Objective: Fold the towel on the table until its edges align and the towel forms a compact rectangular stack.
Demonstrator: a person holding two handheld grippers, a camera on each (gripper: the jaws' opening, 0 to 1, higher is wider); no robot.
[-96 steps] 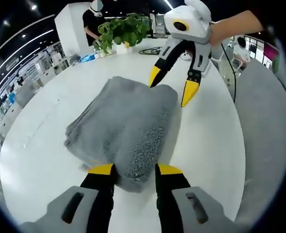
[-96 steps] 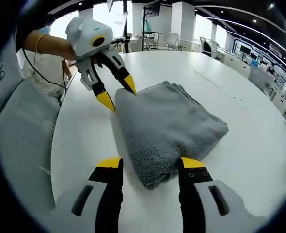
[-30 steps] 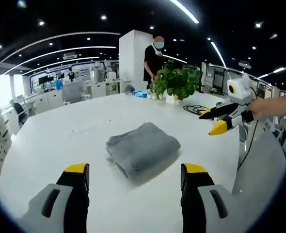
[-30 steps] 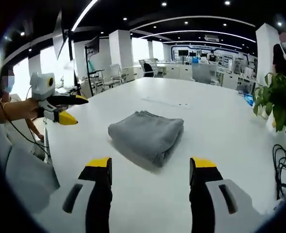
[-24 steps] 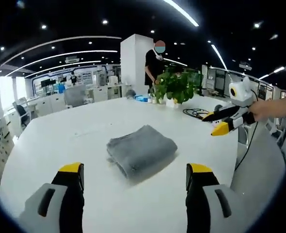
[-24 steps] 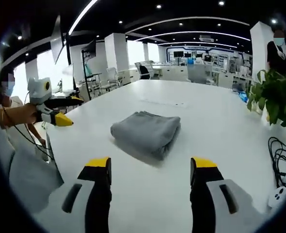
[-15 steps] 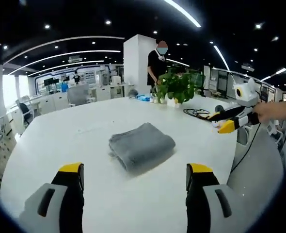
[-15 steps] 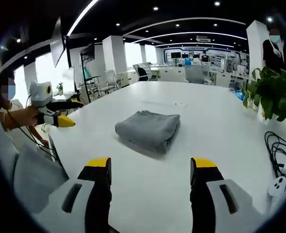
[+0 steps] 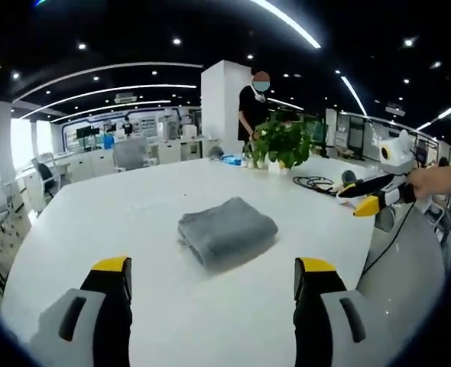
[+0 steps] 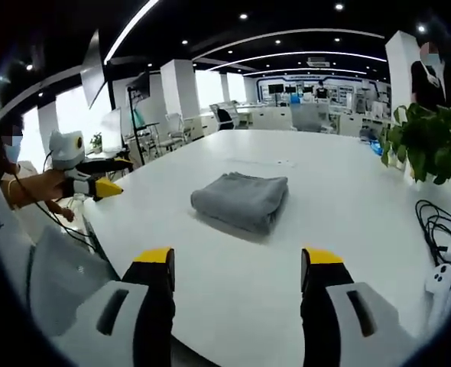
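Towel (image 9: 227, 231) folded and down, mid-table (image 9: 95, 229), and you're clear of it.
You've pulled both grippers well back since the close work at its edge: left gripper (image 9: 212, 269) and right gripper (image 10: 238, 261) both hang with jaws spread wide, holding nothing. The stack looks compact and rectangular, so the fold reads as done; plant (image 9: 283, 141) and cables (image 10: 436, 229) sit well apart.

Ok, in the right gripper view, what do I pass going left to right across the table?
Left gripper → folded grey towel → potted plant → black cables.
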